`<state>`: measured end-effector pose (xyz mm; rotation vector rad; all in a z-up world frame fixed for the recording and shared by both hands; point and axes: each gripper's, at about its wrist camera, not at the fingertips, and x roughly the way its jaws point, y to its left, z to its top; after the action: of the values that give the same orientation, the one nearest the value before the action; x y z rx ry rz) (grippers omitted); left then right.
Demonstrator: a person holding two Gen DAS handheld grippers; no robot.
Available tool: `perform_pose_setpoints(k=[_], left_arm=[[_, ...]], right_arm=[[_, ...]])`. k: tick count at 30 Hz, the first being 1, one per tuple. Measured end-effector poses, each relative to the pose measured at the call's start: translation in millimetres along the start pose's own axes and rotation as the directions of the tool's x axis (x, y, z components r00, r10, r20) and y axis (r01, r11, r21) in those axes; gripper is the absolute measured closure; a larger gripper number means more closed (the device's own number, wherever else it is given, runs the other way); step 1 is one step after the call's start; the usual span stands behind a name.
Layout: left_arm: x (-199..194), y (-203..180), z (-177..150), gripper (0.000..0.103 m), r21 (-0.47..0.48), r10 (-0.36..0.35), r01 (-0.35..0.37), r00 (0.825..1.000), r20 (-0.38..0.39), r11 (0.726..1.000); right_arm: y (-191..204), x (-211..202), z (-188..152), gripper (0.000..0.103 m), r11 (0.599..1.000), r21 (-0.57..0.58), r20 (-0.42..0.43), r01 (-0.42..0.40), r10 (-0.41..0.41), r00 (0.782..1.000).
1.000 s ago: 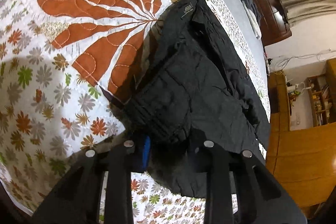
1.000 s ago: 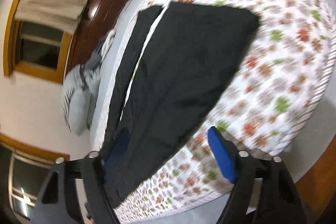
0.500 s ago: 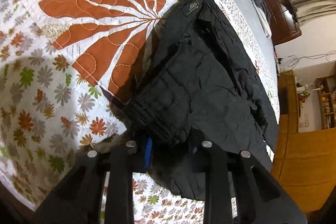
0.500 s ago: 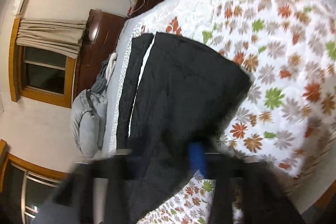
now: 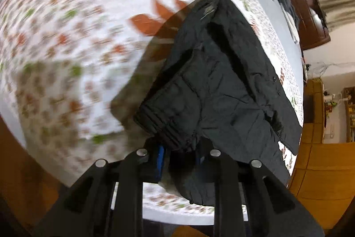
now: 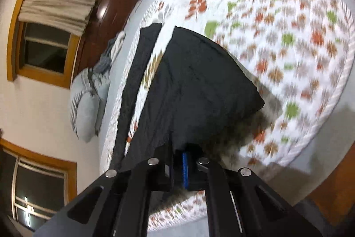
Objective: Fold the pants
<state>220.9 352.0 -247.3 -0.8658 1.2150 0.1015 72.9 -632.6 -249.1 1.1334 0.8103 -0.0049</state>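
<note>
Pants (image 5: 221, 86), black, lie across the floral bedspread (image 5: 77, 37), and in the left wrist view the left gripper (image 5: 179, 154) has just been closing; its fingers pinch the bunched waistband end, lifted off the bed. In the right wrist view the right gripper (image 6: 184, 161) is clamped tight on the pants (image 6: 195, 86) at a thin leg edge. That shallow bite could slip if either hand pulls unevenly, skewing the fold.

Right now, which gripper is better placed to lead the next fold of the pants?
Probably neither alone. The left gripper is clamped on the thick waistband end of the black pants, and the right gripper pinches the thin leg end above the quilt.
</note>
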Motion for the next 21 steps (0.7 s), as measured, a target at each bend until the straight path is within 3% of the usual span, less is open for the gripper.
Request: perform_pose_setpoints(k=[3, 5, 6, 7, 8, 9, 10, 15, 16, 18, 21], left_arm=[[3.7, 20.6, 0.1, 0.083, -0.037, -0.019, 0.019, 1.0, 0.0, 0.999], [6.2, 20.2, 0.4, 0.076, 0.002, -0.031, 0.031, 1.0, 0.003, 1.0], [4.5, 19.0, 0.0, 0.075, 0.017, -0.038, 0.038, 0.999, 0.003, 0.999], [1.5, 17.4, 0.9, 0.064, 0.032, -0.04, 0.04, 0.999, 0.006, 0.999], [-5.1, 17.0, 1.5, 0.04, 0.045, -0.03, 0.029, 0.999, 0.018, 0.999], [-18.0, 16.4, 1.6, 0.028, 0.061, -0.006, 0.002, 0.999, 0.053, 0.998], [-34.8, 14.2, 2.5, 0.015, 0.086, 0.015, -0.024, 0.994, 0.107, 0.996], [-81.2, -14.0, 31.4, 0.008, 0.215, -0.007, -0.038, 0.979, 0.203, 0.976], [-81.6, -23.4, 41.7, 0.005, 0.234, -0.009, -0.04, 0.979, 0.204, 0.971], [-68.7, -48.7, 69.9, 0.003, 0.281, -0.016, -0.03, 0.987, 0.161, 0.959], [-37.7, -81.6, 115.4, 0.003, 0.328, 0.024, -0.063, 0.992, 0.121, 0.943]], right_arm=[[-5.9, 18.0, -7.5, 0.097, 0.998, -0.005, -0.038, 0.062, -0.062, 0.997], [-7.6, 24.5, -7.7, 0.094, 0.995, -0.024, -0.055, 0.096, -0.097, 0.994], [-5.8, 24.3, -5.8, 0.086, 0.995, -0.025, -0.068, 0.093, -0.095, 0.993], [-2.7, 22.7, -3.7, 0.079, 0.996, -0.025, -0.086, 0.087, -0.089, 0.992], [2.3, 19.8, -1.5, 0.056, 0.997, -0.029, -0.101, 0.077, -0.08, 0.992], [10.6, 9.1, 1.8, 0.037, 0.994, -0.053, -0.099, 0.092, -0.097, 0.99], [13.7, 0.1, 4.6, 0.031, 0.99, -0.076, -0.087, 0.116, -0.123, 0.989], [49.7, -45.2, 29.6, 0.026, 0.95, -0.2, -0.005, 0.241, -0.247, 0.969], [57.3, -50.4, 34.6, 0.024, 0.944, -0.227, 0.01, 0.24, -0.244, 0.97], [85.0, -43.0, 42.9, 0.01, 0.942, -0.266, 0.01, 0.203, -0.208, 0.978], [122.5, -8.6, 52.2, 0.008, 0.935, -0.32, -0.017, 0.152, -0.166, 0.986]])
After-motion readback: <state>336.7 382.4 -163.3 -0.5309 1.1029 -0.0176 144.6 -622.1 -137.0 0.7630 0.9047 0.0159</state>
